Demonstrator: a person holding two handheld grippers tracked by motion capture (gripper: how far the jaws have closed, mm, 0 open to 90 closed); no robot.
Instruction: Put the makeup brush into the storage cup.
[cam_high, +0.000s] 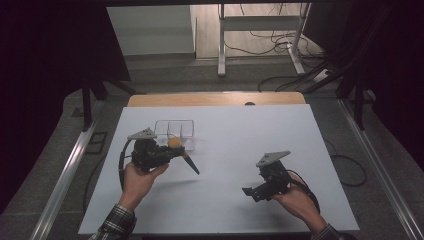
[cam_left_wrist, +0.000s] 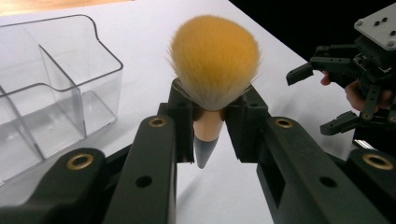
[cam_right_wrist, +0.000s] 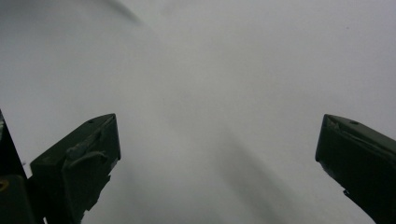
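A makeup brush with an orange bristle head and a tan-and-grey handle is clamped at its ferrule by my left gripper, which is shut on it. The brush is tilted, its dark handle tip pointing down to the right above the white table. A clear plastic organizer with several compartments stands just behind the left gripper and looks empty. At the table's right, my right gripper is held low above the white surface, jaws wide open with nothing between them. It is also in the left gripper view.
The white board lies on a wooden tabletop whose far edge shows behind it. Metal rails run along both sides. Beyond the table stand a desk frame and floor cables.
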